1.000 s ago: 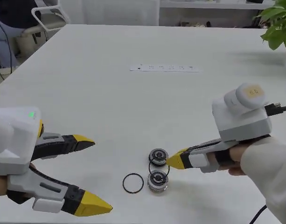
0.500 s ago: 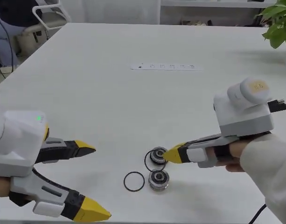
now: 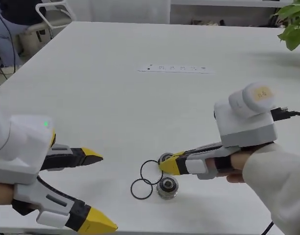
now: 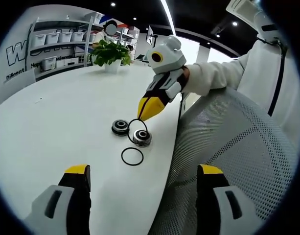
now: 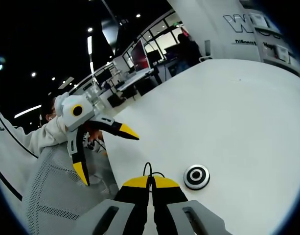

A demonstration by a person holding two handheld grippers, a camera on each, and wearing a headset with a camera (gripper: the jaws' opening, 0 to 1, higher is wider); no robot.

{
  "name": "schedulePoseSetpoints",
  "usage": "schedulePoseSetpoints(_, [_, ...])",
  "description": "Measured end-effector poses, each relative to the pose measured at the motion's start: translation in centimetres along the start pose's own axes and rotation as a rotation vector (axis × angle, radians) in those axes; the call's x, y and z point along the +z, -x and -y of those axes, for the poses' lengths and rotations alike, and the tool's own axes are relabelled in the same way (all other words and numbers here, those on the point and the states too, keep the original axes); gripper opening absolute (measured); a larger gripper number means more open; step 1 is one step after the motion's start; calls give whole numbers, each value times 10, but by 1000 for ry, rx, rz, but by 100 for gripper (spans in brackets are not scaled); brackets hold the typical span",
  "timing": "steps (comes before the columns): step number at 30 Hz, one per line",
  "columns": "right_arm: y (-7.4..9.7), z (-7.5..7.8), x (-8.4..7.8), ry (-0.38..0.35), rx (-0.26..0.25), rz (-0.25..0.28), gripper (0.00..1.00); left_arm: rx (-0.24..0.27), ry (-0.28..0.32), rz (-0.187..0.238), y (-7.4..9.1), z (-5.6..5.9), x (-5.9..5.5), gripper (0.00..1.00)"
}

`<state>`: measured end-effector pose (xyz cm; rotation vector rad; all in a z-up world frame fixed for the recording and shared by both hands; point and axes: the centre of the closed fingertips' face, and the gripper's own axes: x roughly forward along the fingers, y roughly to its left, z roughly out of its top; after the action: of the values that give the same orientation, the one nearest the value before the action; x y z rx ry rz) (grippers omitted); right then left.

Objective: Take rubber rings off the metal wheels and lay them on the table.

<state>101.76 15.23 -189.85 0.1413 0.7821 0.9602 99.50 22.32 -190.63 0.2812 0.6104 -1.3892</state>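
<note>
White table [image 3: 115, 93] bears a socket strip [image 3: 175, 69] well beyond 2 metal wheels [image 3: 167, 186].

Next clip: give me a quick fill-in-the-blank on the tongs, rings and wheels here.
The right tongs grip one black ring; the left tongs are ____.
A second ring lies flat on the ____.
The number of metal wheels beside it is ____.
Missing: open; table; two.
</note>
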Motion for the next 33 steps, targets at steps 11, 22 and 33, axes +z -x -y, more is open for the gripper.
schedulePoseSetpoints(11, [-13, 2, -4, -32, -3, 3, 0, -6, 5, 1, 0, 1, 0, 87])
schedulePoseSetpoints(22, [-26, 3, -17, -35, -4, -42, 0, -15, 17, -10, -2, 2, -3, 87])
schedulePoseSetpoints(33, [-36, 10, -22, 54, -45, -66, 0, -23, 24, -17, -3, 3, -5, 86])
